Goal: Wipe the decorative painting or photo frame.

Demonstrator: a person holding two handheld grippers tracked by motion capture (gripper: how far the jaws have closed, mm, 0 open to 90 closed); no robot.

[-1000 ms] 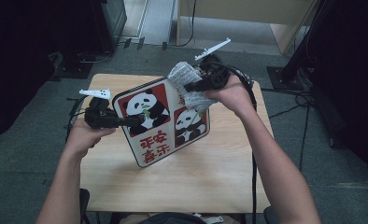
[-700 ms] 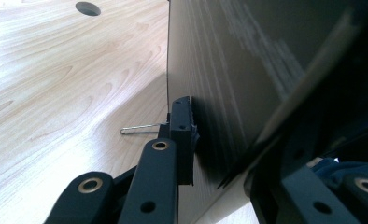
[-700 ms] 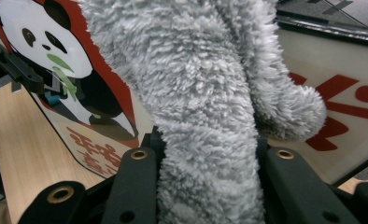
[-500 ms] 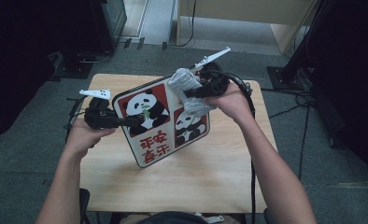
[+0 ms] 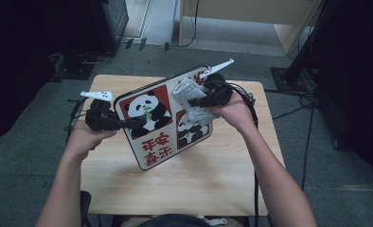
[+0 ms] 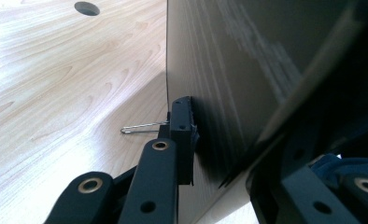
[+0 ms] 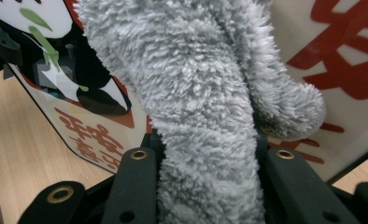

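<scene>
L tool (image 5: 136, 124) pinching panda board (image 5: 163, 118) at its 9 o'clock edge, tilted over table (image 5: 184, 189) | R tool (image 5: 192, 101) pinching grey cloth (image 5: 190, 94) on board face, 2 o'clock | board stiff, slick: grip edge; cloth soft, light

You have a panda board (image 5: 163, 120) tilted up over the middle of the table, its near corner low by the wood and its far edge raised. It is a rounded, dark-rimmed panel with red squares, two black-and-white pandas and red characters on pale ground. Its left edge sits clamped in your left gripper (image 5: 136, 124). A fluffy grey cloth (image 5: 192, 101), bunched into a thick fold, lies pressed against the board's far right face, pinched in your right gripper (image 5: 192, 102).
</scene>
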